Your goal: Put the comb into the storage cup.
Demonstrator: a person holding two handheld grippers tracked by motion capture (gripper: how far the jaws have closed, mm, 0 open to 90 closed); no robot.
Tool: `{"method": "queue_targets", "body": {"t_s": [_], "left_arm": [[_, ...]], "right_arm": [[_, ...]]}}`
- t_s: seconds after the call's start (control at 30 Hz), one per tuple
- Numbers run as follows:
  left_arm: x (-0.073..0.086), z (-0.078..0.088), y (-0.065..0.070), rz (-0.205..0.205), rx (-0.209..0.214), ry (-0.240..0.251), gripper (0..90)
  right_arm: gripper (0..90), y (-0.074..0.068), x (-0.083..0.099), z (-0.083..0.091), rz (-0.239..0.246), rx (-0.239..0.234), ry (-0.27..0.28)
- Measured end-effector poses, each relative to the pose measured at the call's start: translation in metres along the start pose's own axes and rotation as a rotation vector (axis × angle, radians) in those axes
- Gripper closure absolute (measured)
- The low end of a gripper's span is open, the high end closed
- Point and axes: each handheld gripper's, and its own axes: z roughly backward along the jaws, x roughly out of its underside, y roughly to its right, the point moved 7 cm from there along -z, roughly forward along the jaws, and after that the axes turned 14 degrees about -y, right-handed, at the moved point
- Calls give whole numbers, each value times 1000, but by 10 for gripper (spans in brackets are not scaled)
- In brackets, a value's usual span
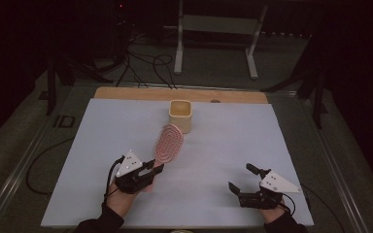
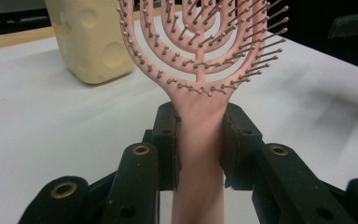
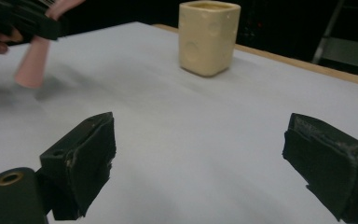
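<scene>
Left tool [image 2: 199, 140], lower centre of frame: two black jaws clamped on pink hairbrush [image 2: 199, 79] at neck of handle, pads pressed against both sides. Brush upright, oval head filling upper centre, open curved ribs studded with ball-tipped bristles, handle running down out of bottom edge. Cream cup [image 2: 91, 39] with round dimples, upper left, on white tabletop [image 2: 42, 121]. Other tool [image 2: 354, 23] and fingertips at right edge.

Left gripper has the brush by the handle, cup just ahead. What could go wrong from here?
1. The left gripper clamps the pink hairbrush low on its handle, so the head may pivot or slip.
2. The head hangs close to the yellow cup; a swing might tip it.
3. The right gripper is open and apart, so probably no backup.
</scene>
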Motion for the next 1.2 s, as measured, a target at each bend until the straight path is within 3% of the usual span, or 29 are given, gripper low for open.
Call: {"method": "queue_targets", "body": {"t_s": [0.27, 0.37, 0.47, 0.73, 1.2], "left_arm": [[-1, 4, -2, -2, 2, 9, 711], [-1, 5, -3, 0, 1, 13, 711], [-1, 6, -3, 0, 1, 13, 711], [0, 6, -5, 19, 13, 10, 711], [0, 6, -5, 24, 17, 8, 711]], "right_arm": [[88, -3, -11, 1, 5, 19, -16], [88, -5, -18, 3, 30, 63, -37], [88, -6, -26, 2, 32, 71, -45], [88, -3, -53, 5, -38, 35, -47], [88, -16, -102, 8, -1, -8, 14]]}}
